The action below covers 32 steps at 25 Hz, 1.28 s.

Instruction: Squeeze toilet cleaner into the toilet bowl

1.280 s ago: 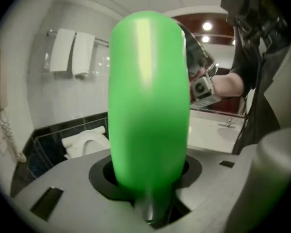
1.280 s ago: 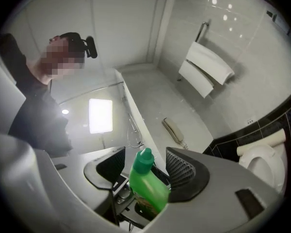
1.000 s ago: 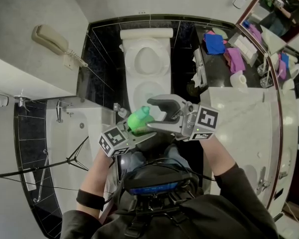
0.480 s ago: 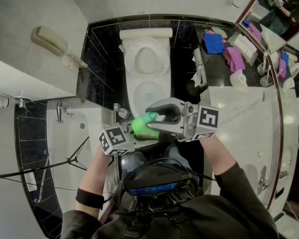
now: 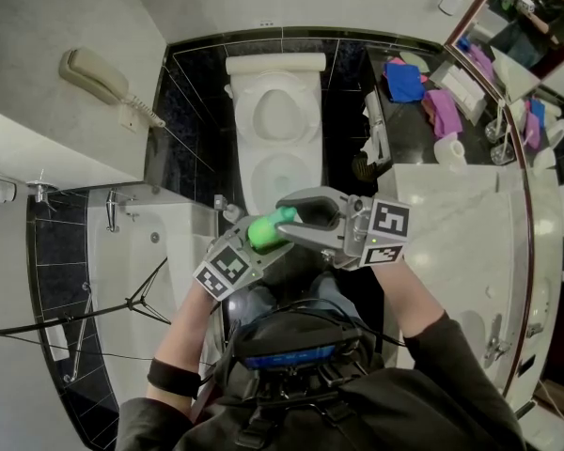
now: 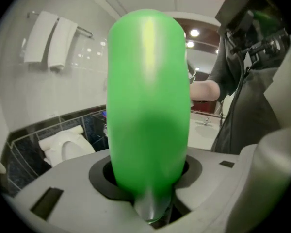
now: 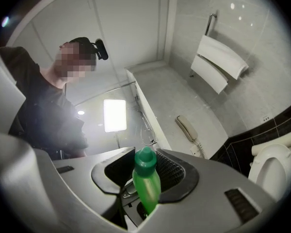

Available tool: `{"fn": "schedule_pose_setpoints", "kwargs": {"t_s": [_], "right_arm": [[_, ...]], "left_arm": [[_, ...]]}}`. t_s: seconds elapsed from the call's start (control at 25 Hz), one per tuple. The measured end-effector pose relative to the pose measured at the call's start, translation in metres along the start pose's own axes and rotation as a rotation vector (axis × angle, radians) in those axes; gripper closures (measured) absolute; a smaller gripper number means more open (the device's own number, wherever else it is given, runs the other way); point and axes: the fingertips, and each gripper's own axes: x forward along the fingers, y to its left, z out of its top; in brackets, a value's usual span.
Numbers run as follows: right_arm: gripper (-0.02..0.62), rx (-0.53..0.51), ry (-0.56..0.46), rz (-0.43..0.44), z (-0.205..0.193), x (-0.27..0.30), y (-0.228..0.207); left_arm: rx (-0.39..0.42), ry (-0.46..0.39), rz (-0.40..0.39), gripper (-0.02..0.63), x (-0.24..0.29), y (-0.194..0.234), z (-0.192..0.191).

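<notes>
Closure is happening at the right claw: its jaws have just been narrowing and are pressing on the capped neck of the green plastic toilet-cleaner bottle, whose body the left claw is clamping, tipped flatter than a second ago. Uncapping is probably coming; nothing is being squeezed yet. The white ceramic toilet bowl is lying beyond both claws' tips. The bottle is blocking the left claw's pads, and any loosening of the cap is not showing.
</notes>
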Motion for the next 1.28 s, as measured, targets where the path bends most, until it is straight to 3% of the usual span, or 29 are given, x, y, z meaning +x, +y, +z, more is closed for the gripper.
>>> {"fn": "schedule_pose_setpoints", "kwargs": {"t_s": [0.16,0.32,0.52,0.64,0.88,0.92,0.96,1.08,1.28], "right_arm": [[0.44,0.103,0.04,-0.073,-0.01,0.002,-0.01],[0.439,0.226,0.064,-0.168,-0.021,0.0,-0.024],[0.442,0.368,0.098,-0.262,-0.032,0.001,-0.033],[0.442,0.408,0.113,-0.285,-0.037,0.001,-0.036],[0.423,0.367,0.087,-0.298,-0.036,0.002,-0.038],[0.361,0.34,0.078,-0.292,-0.034,0.002,-0.037],[0.345,0.308,0.07,-0.28,-0.032,0.003,-0.035],[0.313,0.186,0.061,-0.226,-0.023,0.005,-0.029],[0.313,0.043,0.043,-0.071,-0.006,0.008,-0.005]], "left_arm": [[0.052,0.05,0.314,0.414,-0.002,0.039,-0.021],[0.161,0.114,0.609,0.414,-0.013,0.072,-0.03],[0.263,0.179,0.85,0.414,-0.033,0.097,-0.032],[0.253,0.188,0.904,0.414,-0.041,0.101,-0.029],[0.205,0.171,0.843,0.414,-0.035,0.095,-0.033],[0.203,0.165,0.813,0.414,-0.032,0.093,-0.036],[0.2,0.154,0.772,0.414,-0.028,0.089,-0.04],[0.139,0.098,0.592,0.414,-0.015,0.072,-0.041],[-0.02,-0.044,0.122,0.414,-0.005,0.019,-0.012]]}}
